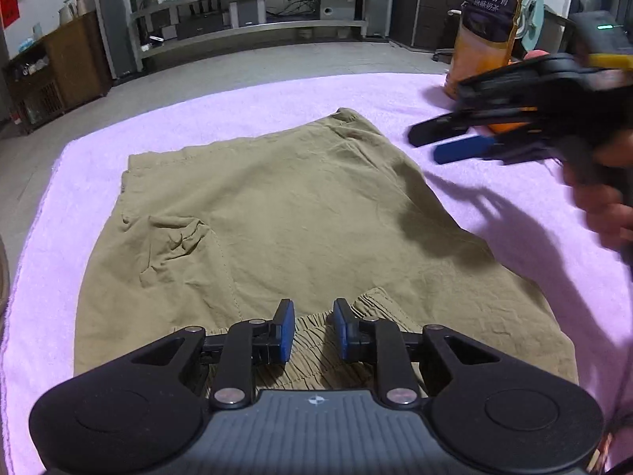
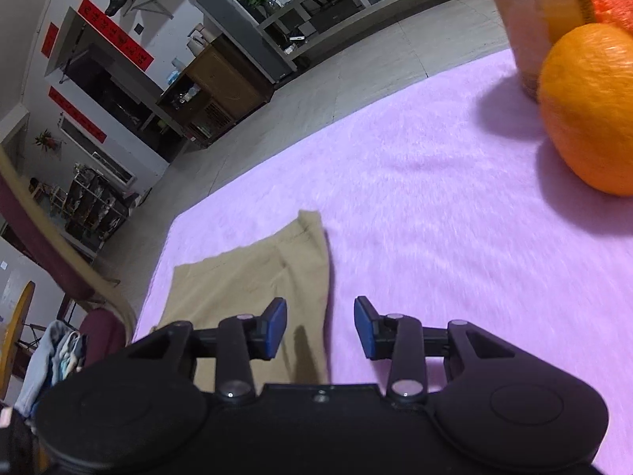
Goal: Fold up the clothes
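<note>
A pair of khaki shorts (image 1: 285, 221) lies folded in half on the pink blanket (image 1: 79, 206), the elastic waistband nearest me. My left gripper (image 1: 313, 326) is open, its blue pads either side of the waistband, holding nothing. My right gripper (image 1: 443, 145) hovers open and blurred above the blanket, right of the shorts' far corner. In the right wrist view the right gripper (image 2: 320, 326) is open and empty above the shorts' right edge (image 2: 257, 277).
A tall orange drink bottle (image 1: 488, 19) stands at the blanket's far right. An orange (image 2: 589, 107) sits beside it, close to the right gripper. The blanket (image 2: 435, 206) ends at the far edge; beyond are floor, shelves and cabinets.
</note>
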Demonstrator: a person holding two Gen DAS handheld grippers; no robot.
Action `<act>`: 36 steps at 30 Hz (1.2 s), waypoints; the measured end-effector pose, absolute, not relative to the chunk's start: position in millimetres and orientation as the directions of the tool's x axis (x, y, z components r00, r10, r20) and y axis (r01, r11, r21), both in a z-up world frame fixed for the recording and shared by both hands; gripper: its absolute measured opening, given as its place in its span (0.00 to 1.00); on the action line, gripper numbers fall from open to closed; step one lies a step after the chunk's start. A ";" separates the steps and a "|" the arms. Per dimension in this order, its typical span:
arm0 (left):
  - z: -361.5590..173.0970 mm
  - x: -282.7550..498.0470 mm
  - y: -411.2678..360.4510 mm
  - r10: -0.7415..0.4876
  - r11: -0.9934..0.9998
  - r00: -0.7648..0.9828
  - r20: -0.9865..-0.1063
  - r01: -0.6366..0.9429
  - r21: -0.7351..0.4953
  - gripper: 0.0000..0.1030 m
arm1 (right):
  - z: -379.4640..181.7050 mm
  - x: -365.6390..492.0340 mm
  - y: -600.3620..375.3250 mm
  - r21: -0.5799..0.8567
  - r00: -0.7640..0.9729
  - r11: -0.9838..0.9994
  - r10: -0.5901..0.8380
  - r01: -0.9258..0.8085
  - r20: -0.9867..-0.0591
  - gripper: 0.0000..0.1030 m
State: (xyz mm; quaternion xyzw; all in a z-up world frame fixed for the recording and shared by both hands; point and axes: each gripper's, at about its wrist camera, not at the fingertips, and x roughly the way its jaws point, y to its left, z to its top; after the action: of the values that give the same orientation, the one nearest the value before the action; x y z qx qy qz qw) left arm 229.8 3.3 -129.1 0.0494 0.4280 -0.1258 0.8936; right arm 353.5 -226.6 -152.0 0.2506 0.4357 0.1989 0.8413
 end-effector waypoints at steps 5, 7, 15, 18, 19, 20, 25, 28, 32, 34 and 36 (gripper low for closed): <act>-131.0 235.0 10.7 -0.227 0.962 0.585 -0.779 0.261 -0.085 0.20 | -178.9 386.6 -224.8 0.677 0.522 0.725 0.631 -0.130 -0.575 0.35; -130.2 234.5 8.4 -0.226 0.961 0.587 -0.778 0.267 -0.077 0.20 | -187.1 395.2 -224.3 0.732 0.498 0.667 0.687 -0.141 -0.529 0.35; -131.1 234.0 8.3 -0.230 0.958 0.592 -0.773 0.279 -0.070 0.20 | -199.6 423.1 -202.3 0.774 0.486 0.607 0.739 -0.180 -0.467 0.29; -131.7 234.9 6.7 -0.222 0.958 0.596 -0.772 0.281 -0.059 0.20 | -192.9 422.6 -190.7 0.717 0.491 0.670 0.698 -0.192 -0.521 0.08; -131.7 234.9 6.9 -0.221 0.959 0.597 -0.771 0.275 -0.062 0.20 | -183.2 416.6 -188.6 0.693 0.505 0.686 0.689 -0.223 -0.520 0.07; -131.4 234.5 7.2 -0.218 0.962 0.599 -0.770 0.265 -0.066 0.20 | -173.3 410.5 -186.6 0.667 0.520 0.701 0.680 -0.253 -0.517 0.07; -111.7 214.0 8.9 -0.174 0.981 0.634 -0.753 0.175 -0.079 0.20 | -87.5 346.1 -170.6 0.481 0.577 0.768 0.638 -0.424 -0.510 0.07; -81.6 176.7 12.5 -0.177 0.983 0.674 -0.717 0.157 -0.096 0.24 | -43.4 290.0 -157.1 0.341 0.611 0.787 0.615 -0.513 -0.499 0.06; -50.5 106.2 27.7 -0.217 0.976 0.705 -0.675 0.146 -0.161 0.29 | -7.2 211.7 -143.1 0.164 0.643 0.793 0.580 -0.587 -0.500 0.06; -45.9 69.4 35.6 -0.253 0.968 0.684 -0.684 0.177 -0.180 0.32 | -5.8 173.9 -136.8 0.076 0.629 0.771 0.569 -0.633 -0.530 0.06; -48.5 35.3 43.8 -0.307 0.952 0.637 -0.707 0.216 -0.218 0.36 | -12.1 136.5 -127.9 0.004 0.599 0.735 0.555 -0.678 -0.577 0.06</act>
State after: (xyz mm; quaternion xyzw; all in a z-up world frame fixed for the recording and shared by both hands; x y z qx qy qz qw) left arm 35.3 43.8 -48.5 -0.0566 0.4008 -0.1447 0.9029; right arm 136.5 -127.9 -12.1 -0.1083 0.2827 0.3473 0.8876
